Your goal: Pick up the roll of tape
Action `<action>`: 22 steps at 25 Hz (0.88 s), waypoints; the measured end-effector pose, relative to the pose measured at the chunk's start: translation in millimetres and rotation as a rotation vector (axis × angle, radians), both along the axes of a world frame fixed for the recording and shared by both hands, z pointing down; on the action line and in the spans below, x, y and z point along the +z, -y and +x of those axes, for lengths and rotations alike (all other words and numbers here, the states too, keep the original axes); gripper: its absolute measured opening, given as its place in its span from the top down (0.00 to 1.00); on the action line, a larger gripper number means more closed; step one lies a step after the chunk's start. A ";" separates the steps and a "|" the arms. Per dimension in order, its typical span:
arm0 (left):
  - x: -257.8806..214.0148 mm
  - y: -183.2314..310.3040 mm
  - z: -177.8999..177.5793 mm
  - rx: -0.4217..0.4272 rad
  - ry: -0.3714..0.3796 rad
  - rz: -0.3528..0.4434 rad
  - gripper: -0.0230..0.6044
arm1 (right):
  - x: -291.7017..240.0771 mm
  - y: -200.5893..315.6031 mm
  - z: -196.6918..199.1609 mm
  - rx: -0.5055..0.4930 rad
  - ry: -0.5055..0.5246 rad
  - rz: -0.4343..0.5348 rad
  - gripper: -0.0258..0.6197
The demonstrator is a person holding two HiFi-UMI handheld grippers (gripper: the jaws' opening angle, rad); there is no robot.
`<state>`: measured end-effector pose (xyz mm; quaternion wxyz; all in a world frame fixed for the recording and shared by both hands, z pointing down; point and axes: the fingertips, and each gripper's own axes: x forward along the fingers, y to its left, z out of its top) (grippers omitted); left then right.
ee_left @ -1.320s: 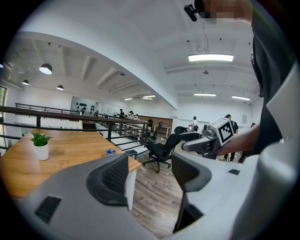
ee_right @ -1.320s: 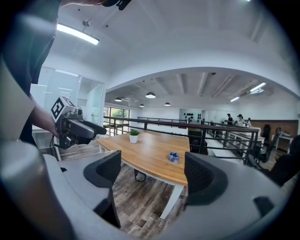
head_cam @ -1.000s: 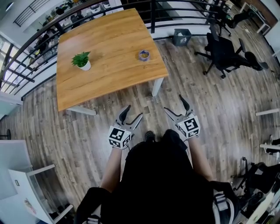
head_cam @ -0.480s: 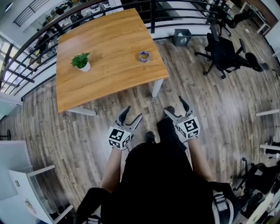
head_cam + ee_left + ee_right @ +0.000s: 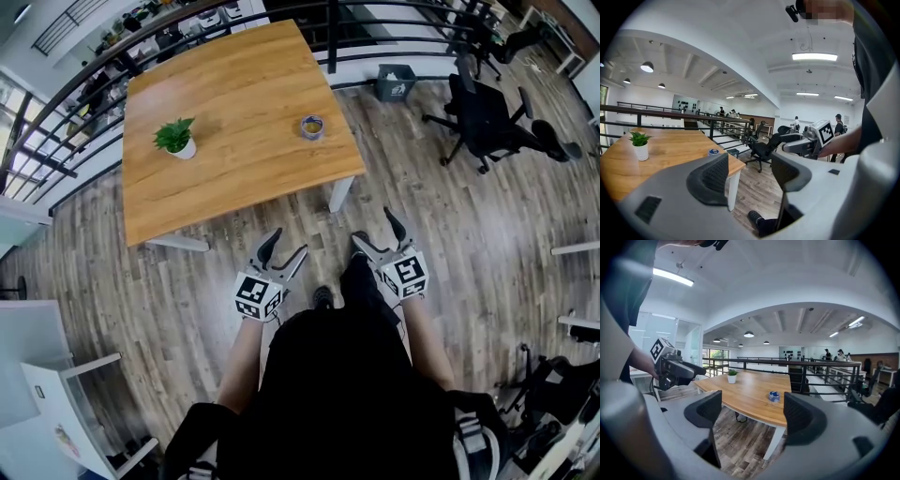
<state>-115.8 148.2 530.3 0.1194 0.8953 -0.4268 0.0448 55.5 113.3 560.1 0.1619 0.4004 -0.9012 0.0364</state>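
Note:
A small blue roll of tape (image 5: 312,127) lies near the right front corner of a wooden table (image 5: 234,103); it also shows in the right gripper view as the roll of tape (image 5: 774,396) and in the left gripper view as the roll of tape (image 5: 713,152). Both grippers are held over the floor, well short of the table. My left gripper (image 5: 285,245) stands open and empty. So does my right gripper (image 5: 374,228). From the left gripper view the right gripper (image 5: 806,143) shows off to the right.
A potted plant (image 5: 176,136) stands on the table's left part. A black railing (image 5: 112,56) runs behind the table. Black office chairs (image 5: 487,112) and a bin (image 5: 394,81) stand to the right. My shoe (image 5: 322,296) shows on the wooden floor.
The table and tape have slid slightly down and right in the head view. My leg has stepped forward between the grippers. Both grippers keep their pose, open.

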 end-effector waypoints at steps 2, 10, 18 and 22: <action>1.7 4.2 -1.3 -0.007 0.002 -0.007 0.50 | 4.1 6.6 -0.8 -0.005 0.017 0.007 0.32; 1.8 25.7 -4.9 -0.036 0.005 -0.017 0.50 | 3.0 33.7 -5.8 -0.028 0.026 -0.001 0.32; 4.1 52.1 -1.1 -0.058 0.003 -0.039 0.51 | 4.9 62.9 -4.5 -0.050 0.024 -0.026 0.32; 3.4 70.8 1.3 -0.065 0.010 -0.043 0.50 | 3.6 84.6 -4.1 -0.055 0.042 -0.026 0.32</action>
